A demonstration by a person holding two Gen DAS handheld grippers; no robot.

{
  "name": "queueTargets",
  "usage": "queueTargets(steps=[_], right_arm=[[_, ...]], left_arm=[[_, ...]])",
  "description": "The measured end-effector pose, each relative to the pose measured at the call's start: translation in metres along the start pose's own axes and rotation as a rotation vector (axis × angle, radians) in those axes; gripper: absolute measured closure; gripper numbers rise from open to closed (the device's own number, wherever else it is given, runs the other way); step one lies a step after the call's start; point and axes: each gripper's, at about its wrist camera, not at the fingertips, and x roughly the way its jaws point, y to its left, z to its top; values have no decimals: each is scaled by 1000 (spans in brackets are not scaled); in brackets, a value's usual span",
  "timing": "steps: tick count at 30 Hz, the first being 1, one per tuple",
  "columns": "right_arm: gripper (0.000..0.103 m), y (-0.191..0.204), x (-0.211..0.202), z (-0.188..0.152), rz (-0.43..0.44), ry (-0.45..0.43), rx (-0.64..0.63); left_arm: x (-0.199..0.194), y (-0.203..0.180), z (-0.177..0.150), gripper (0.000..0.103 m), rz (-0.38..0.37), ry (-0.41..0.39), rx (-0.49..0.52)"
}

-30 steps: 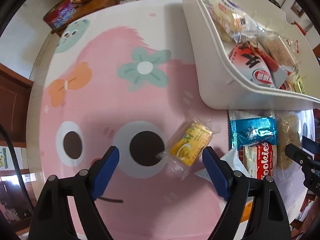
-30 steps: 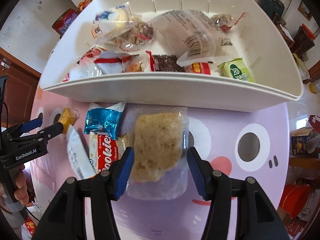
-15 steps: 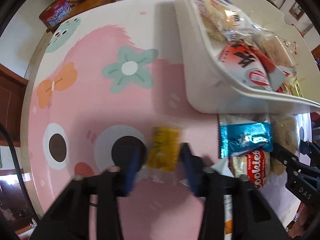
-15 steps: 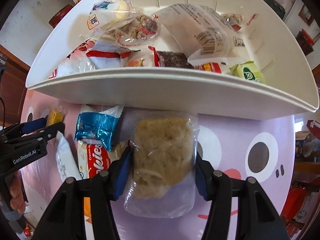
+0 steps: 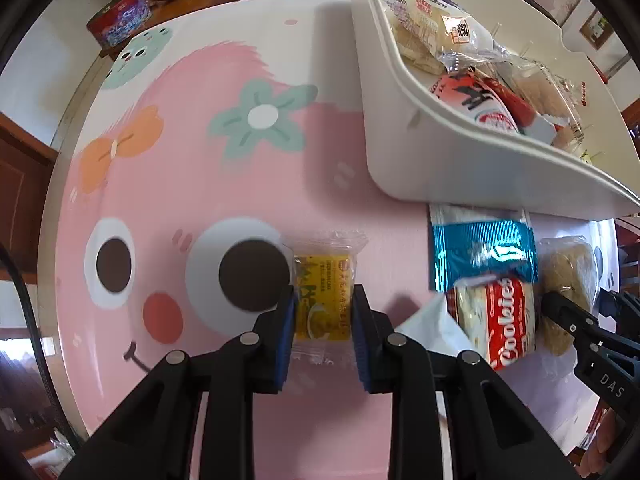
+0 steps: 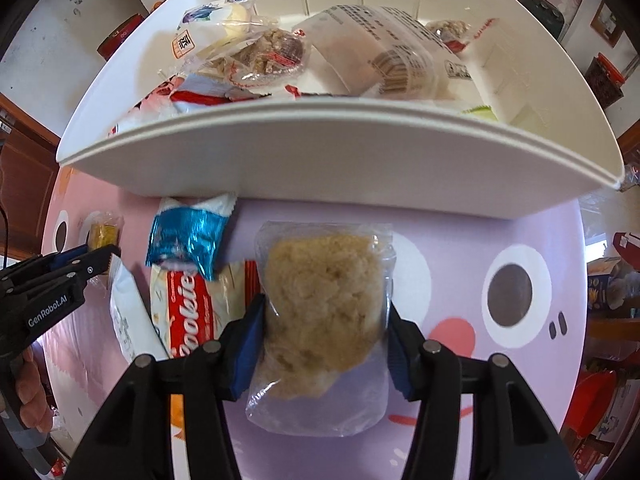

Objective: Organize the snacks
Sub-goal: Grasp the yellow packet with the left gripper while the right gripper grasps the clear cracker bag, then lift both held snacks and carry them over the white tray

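Here the small yellow snack in a clear wrapper (image 5: 323,300) lies on the pink cartoon-face tablecloth (image 5: 168,184), just beside a printed eye, and the left gripper (image 5: 323,312) is closing on it, blue pads already pressing both sides. The right gripper (image 6: 326,320) pinches a clear bag holding a beige crumbly cake (image 6: 324,312). Between them lie a shiny blue foil packet (image 5: 484,252) and a red cookies pack (image 5: 498,322), near the white plastic bin (image 5: 460,160) filled with wrapped snacks.

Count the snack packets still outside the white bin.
5: yellow packet in left jaws, beige cake in right jaws; between them blue packet, cookies pack, white packet. More may be hidden.
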Motion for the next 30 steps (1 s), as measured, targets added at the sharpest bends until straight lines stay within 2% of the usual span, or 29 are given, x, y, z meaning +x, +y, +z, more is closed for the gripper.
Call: queueTargets(steps=[6, 15, 24, 30], right_arm=[[49, -5, -14, -21, 11, -11, 0], [49, -7, -65, -47, 51, -71, -13], [49, 7, -141, -46, 97, -196, -33], [49, 12, -196, -32, 110, -294, -50]], left_arm=[[-23, 0, -23, 79, -3, -24, -32], [-92, -10, -53, 79, -34, -112, -26], [-159, -35, -50, 79, -82, -196, 33], [-198, -57, -31, 79, -89, -279, 99]])
